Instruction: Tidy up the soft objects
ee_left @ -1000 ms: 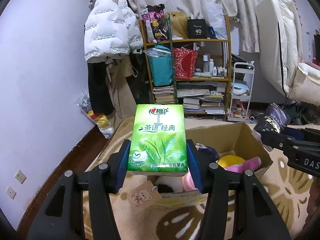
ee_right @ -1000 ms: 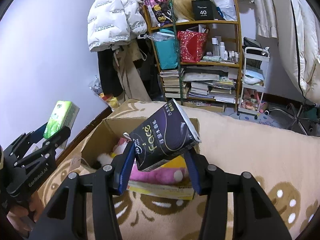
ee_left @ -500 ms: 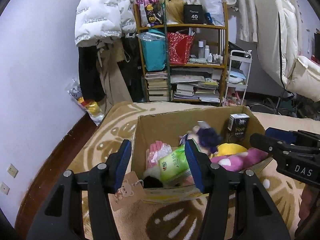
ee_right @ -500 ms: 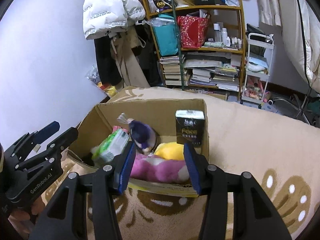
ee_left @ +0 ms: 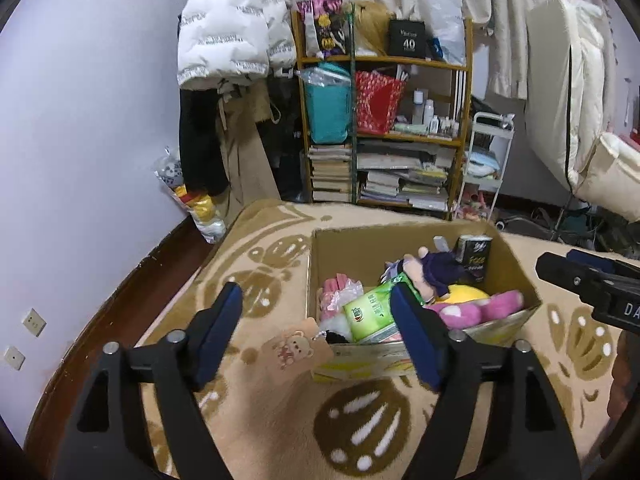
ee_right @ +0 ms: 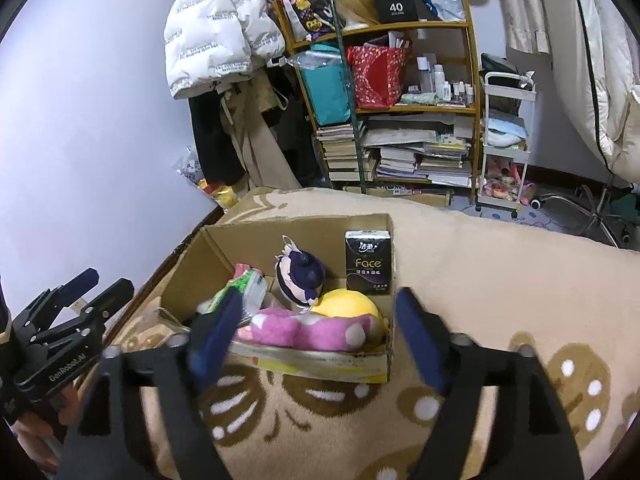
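1. On the left, the left gripper hangs over the beige patterned rug; its jaws have just been opening and now stand wide with nothing between them.
2. A teddy-bear paper tag hangs off the near left corner of the cardboard box.
3. Inside the box, from left to right: a green tea-print tissue pack lying tilted, a purple-haired plush doll, a yellow plush with a pink spotted plush in front of it, and a black "Face" tissue pack standing upright against the far right corner.
4. The right gripper hovers before the box's near wall; its jaws have just been opening and are spread apart, gripping nothing.
5. A lilac wall runs along the left, with a white puffer jacket hanging at the corner.
6. Behind the box stand a cluttered wooden shelf of books and bottles and a white trolley.
7. The rug lies bare to the right of the box; its left edge runs close to the dark skirting.
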